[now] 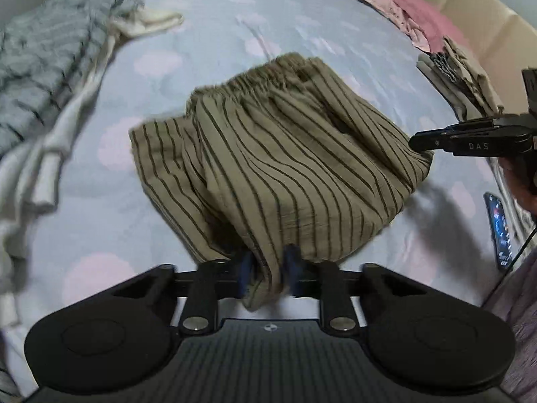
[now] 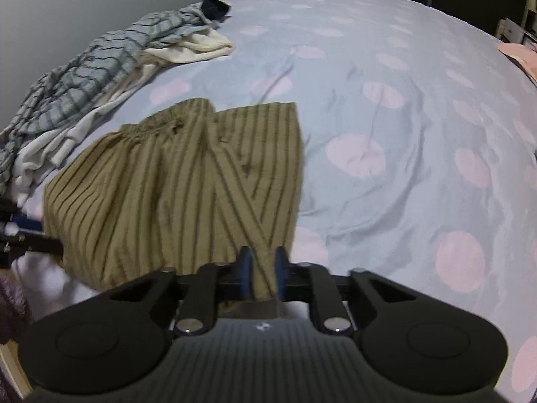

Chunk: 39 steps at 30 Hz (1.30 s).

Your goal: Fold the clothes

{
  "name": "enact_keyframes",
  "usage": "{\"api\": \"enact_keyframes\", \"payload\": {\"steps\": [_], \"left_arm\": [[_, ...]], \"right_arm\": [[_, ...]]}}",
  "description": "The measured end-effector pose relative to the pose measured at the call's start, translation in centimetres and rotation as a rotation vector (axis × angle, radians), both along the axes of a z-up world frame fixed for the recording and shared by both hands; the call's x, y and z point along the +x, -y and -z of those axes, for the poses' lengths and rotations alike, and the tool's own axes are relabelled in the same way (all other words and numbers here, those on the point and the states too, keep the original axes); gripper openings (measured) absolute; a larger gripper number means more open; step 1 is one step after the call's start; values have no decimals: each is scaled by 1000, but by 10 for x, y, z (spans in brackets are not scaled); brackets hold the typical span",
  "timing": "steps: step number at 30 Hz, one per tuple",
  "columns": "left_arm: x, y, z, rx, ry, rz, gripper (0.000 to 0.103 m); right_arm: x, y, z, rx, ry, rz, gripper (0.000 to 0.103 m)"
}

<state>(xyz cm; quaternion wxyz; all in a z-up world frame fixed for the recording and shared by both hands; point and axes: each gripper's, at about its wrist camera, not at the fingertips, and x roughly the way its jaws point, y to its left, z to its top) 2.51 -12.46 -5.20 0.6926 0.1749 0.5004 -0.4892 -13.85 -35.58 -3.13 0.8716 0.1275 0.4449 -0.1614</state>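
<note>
Olive striped shorts (image 1: 278, 154) with a gathered waistband hang above the bed, held at two near corners. My left gripper (image 1: 268, 270) is shut on one corner of the fabric between its blue pads. My right gripper (image 2: 263, 273) is shut on the other corner; it also shows in the left wrist view (image 1: 416, 142) at the right, pinching the edge. The shorts (image 2: 174, 181) drape away from me, with the waistband on the far side, over the bed.
The bed sheet (image 1: 235, 27) is light blue with pink dots. A pile of grey checked and cream clothes (image 1: 50, 77) lies at the left. Pink garments (image 1: 416, 10) and a folded stack (image 1: 459, 70) lie at the right. A phone (image 1: 500, 231) lies near the right edge.
</note>
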Motion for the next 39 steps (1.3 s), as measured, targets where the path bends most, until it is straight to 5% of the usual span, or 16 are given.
{"api": "enact_keyframes", "payload": {"steps": [7,10,13,15,16,20,22,24,25,27,34,37,39], "left_arm": [[5,2,16,115,-49,-67,5],[4,-1,13,99,-45,-66,7],[2,-6,8,76,-46,-62,9],[-1,-10,4,67,-36,-46,14],[-3,-11,2,63,-31,-38,19],[-16,-12,2,70,6,28,23],[-23,-10,6,88,38,57,24],[-27,-7,7,104,72,74,22],[-29,-6,8,112,84,82,10],[-29,-5,10,122,78,74,4],[-21,-8,15,201,41,67,0],[-19,-16,21,302,99,42,0],[-13,-26,16,275,97,12,0]], "right_arm": [[11,17,22,-13,-89,80,1],[12,20,31,-32,-130,87,1],[3,28,17,5,-57,108,8],[-6,31,3,50,13,100,23],[-10,33,-4,72,48,96,41],[-18,24,-7,120,55,-3,42],[-17,16,2,113,8,-46,39],[-16,13,11,117,-20,-70,15],[-15,13,13,118,-28,-73,6],[-15,17,15,94,-37,-35,1],[-9,30,21,22,-62,77,0],[-6,29,25,14,-90,70,0],[-4,31,26,16,-104,70,1]]}}
